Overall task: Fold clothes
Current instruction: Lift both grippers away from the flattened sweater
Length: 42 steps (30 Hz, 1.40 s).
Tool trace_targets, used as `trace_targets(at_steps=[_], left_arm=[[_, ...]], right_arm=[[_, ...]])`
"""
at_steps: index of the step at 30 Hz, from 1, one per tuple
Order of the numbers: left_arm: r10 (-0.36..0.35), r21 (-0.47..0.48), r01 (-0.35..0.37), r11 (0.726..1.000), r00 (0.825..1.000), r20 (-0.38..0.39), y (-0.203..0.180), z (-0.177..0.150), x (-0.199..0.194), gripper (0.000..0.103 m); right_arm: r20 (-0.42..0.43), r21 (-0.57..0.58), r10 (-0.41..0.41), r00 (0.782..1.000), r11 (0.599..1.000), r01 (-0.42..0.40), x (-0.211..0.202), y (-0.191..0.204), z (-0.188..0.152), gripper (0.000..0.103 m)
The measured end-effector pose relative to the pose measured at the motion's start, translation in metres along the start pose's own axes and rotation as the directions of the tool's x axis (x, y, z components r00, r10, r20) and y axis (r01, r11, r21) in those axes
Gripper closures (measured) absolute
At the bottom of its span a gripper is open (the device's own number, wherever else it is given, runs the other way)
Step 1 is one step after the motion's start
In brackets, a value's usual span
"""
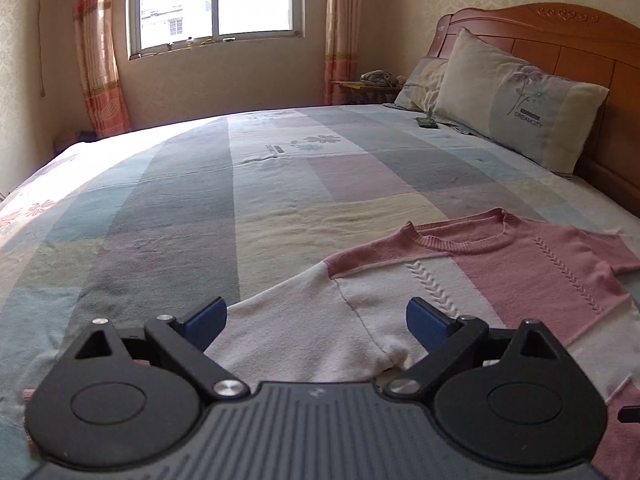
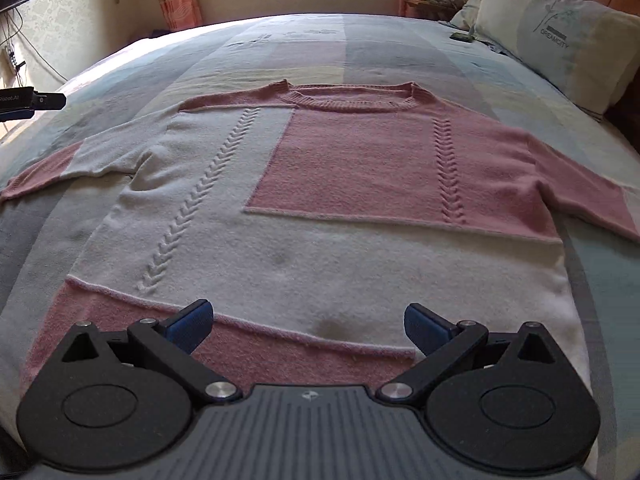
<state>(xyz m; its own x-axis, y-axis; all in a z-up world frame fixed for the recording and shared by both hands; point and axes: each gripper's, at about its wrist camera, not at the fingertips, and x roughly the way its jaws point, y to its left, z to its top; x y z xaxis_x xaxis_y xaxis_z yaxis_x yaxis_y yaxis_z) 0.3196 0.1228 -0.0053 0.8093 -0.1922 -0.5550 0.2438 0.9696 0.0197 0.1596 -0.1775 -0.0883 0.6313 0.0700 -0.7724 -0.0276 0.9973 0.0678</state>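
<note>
A pink-and-white knit sweater [image 2: 320, 200] lies flat, front up, on the bed [image 1: 200, 200], its ribbed collar [image 2: 348, 100] toward the far side and both sleeves spread outward. Two braided cable lines run down its front.

The right hand-held gripper [image 2: 308, 326] hovers over the sweater's hem, its blue-padded fingers [image 2: 192, 322] spread wide, grasping nothing. The left hand-held gripper [image 1: 316, 322] sits over the white sleeve [image 1: 304, 332], fingers likewise released and apart, the cloth lying between them but not pinched. In the right wrist view, part of the left one shows at the far left edge.

The bed carries a pastel patchwork cover. A pillow [image 1: 516, 100] leans on the wooden headboard [image 1: 560, 36], with a small dark object [image 1: 427, 121] just before it. Beyond are a window [image 1: 216, 0] with striped curtains [image 1: 98, 48] and a nightstand [image 1: 366, 88].
</note>
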Motion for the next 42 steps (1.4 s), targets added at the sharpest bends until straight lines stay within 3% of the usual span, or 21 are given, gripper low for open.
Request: trace_targets(at_steps=[3, 8, 14, 20, 22, 26, 37, 42], left_arm=[[-0.11, 0.103, 0.108, 0.989, 0.994, 0.011, -0.05, 0.001, -0.006, 0.007], [-0.172, 0.229, 0.175, 0.958, 0.985, -0.031, -0.119, -0.024, -0.023, 0.006], [-0.155, 0.248, 0.199, 0.948, 0.97, -0.186, -0.178, -0.076, -0.024, 0.006], [-0.199, 0.136, 0.252, 0.958, 0.928, -0.315, -0.201, -0.127, -0.036, 0.006], [-0.172, 0.103, 0.213, 0.972, 0.935, -0.311, -0.201, -0.141, -0.047, 0.006], [-0.125, 0.056, 0.15, 0.987, 0.938, -0.323, -0.201, -0.158, -0.075, 0.003], [-0.1, 0.005, 0.105, 0.994, 0.96, -0.261, -0.198, -0.105, -0.074, 0.003], [-0.118, 0.006, 0.123, 0.992, 0.963, -0.244, -0.197, -0.1, -0.034, 0.002]], right_arm=[[-0.042, 0.047, -0.042, 0.998, 0.998, 0.044, 0.001, -0.02, -0.021, 0.0], [-0.025, -0.025, -0.053, 0.998, 0.998, 0.052, -0.002, -0.027, -0.043, 0.0], [0.045, -0.098, 0.014, 0.999, 0.995, -0.009, -0.013, -0.035, -0.06, 0.0], [0.08, -0.161, 0.115, 0.99, 0.982, -0.101, -0.024, -0.05, -0.071, 0.0], [0.137, -0.17, 0.163, 0.977, 0.976, -0.139, -0.027, -0.059, -0.081, 0.0], [0.166, -0.172, 0.179, 0.97, 0.974, -0.15, -0.028, -0.061, -0.085, 0.0], [0.168, -0.234, 0.197, 0.966, 0.96, -0.155, -0.034, -0.068, -0.094, 0.0], [0.167, -0.249, 0.196, 0.966, 0.957, -0.151, -0.037, -0.07, -0.098, 0.0]])
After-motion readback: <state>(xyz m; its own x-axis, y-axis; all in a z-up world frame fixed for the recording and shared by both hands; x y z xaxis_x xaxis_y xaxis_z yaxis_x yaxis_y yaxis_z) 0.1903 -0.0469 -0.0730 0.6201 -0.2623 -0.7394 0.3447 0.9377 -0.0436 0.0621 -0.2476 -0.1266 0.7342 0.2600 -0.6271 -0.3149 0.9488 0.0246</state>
